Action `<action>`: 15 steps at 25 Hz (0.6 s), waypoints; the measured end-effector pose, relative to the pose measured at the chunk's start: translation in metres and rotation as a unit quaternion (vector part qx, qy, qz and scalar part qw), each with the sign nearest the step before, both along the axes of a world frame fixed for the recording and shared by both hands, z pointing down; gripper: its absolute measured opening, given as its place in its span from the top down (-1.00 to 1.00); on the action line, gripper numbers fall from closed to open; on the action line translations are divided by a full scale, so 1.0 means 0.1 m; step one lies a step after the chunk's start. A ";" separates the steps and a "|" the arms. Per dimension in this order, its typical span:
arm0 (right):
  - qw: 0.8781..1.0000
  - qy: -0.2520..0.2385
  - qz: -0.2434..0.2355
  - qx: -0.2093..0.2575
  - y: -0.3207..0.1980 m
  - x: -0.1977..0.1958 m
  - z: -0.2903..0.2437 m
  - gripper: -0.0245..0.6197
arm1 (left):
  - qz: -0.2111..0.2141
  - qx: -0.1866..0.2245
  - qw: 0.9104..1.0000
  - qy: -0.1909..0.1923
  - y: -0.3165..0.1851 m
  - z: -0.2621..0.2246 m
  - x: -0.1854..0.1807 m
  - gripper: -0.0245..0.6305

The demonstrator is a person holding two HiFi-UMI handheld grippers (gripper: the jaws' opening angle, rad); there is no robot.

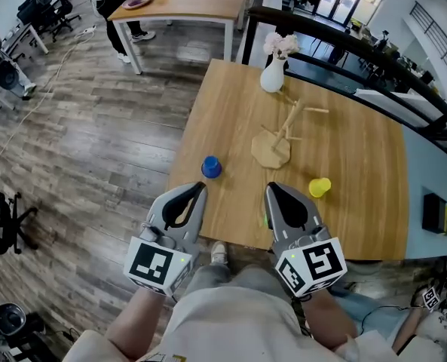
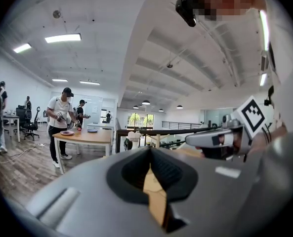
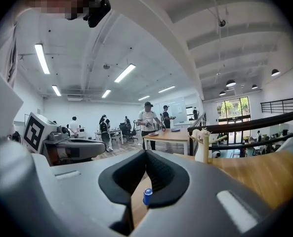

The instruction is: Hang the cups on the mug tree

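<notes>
both grippers are held low at the near edge of the wooden table (image 1: 359,164), side by side and pointed out over the top.

the left gripper (image 1: 200,188) is pinched fully shut with nothing in it. in the left gripper view (image 2: 150,151) its dark pads (image 2: 131,171) are met tip to tip, and only bare table wood is seen through the slot under them. the right gripper (image 1: 271,188) is closed up just the same and is empty too. in its own view (image 3: 146,152) the tips are touching, and the blue cup (image 3: 147,196) is only glimpsed through the gap below, way out on the table, not gripped.

the cups are both sat on the tabletop, not on the tree. the blue cup (image 1: 211,167) is found near the table's left edge, just ahead of the left gripper. the yellow cup (image 1: 319,187) is placed just right of the right gripper's tip. the mug tree (image 1: 283,130) is stood mid-table beyond both cups, on its round wooden base, clear of either one.

a white vase (image 1: 272,75) with pale flowers is set at the far end of the table, behind the tree. a black object (image 1: 434,213) is seen off at the right edge. further back, another table (image 1: 193,2) with plates on it is being used by a person (image 2: 61,125).
</notes>
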State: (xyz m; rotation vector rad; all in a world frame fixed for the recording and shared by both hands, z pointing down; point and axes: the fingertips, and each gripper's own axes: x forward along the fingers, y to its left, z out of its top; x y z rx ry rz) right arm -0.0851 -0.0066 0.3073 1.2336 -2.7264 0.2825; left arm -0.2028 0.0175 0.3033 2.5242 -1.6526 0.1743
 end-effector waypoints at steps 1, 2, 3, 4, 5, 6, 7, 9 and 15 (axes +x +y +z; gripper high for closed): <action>1.000 0.000 -0.003 -0.001 -0.02 0.00 0.00 0.92 | -0.002 0.000 1.000 0.001 -0.01 -0.01 0.01 0.93; 1.000 0.000 -0.006 -0.003 -0.04 0.00 0.01 0.92 | -0.005 0.002 1.000 0.000 -0.02 -0.02 0.02 0.93; 1.000 -0.001 -0.011 -0.004 -0.06 -0.01 0.02 0.92 | -0.008 0.004 1.000 -0.004 -0.03 -0.02 0.01 0.93; 1.000 -0.003 -0.017 -0.005 -0.10 -0.04 0.04 0.92 | -0.014 0.006 1.000 -0.009 -0.05 -0.02 -0.01 0.93; 1.000 -0.003 -0.025 -0.007 -0.13 -0.07 0.06 0.92 | -0.020 0.007 1.000 -0.014 -0.09 -0.02 -0.05 0.92; 0.999 -0.001 -0.033 -0.009 -0.18 -0.10 0.10 0.92 | -0.028 0.007 0.999 -0.015 -0.13 -0.02 -0.09 0.93; 0.999 0.002 -0.042 -0.011 -0.21 -0.12 0.12 0.92 | -0.035 0.006 0.999 -0.015 -0.16 -0.01 -0.13 0.92; 0.998 0.006 -0.057 -0.012 -0.26 -0.17 0.15 0.92 | -0.046 0.004 0.999 -0.014 -0.20 -0.01 -0.18 0.92; 0.997 0.003 -0.072 -0.018 -0.32 -0.20 0.21 0.92 | -0.068 -0.010 0.998 -0.005 -0.22 0.04 -0.15 0.92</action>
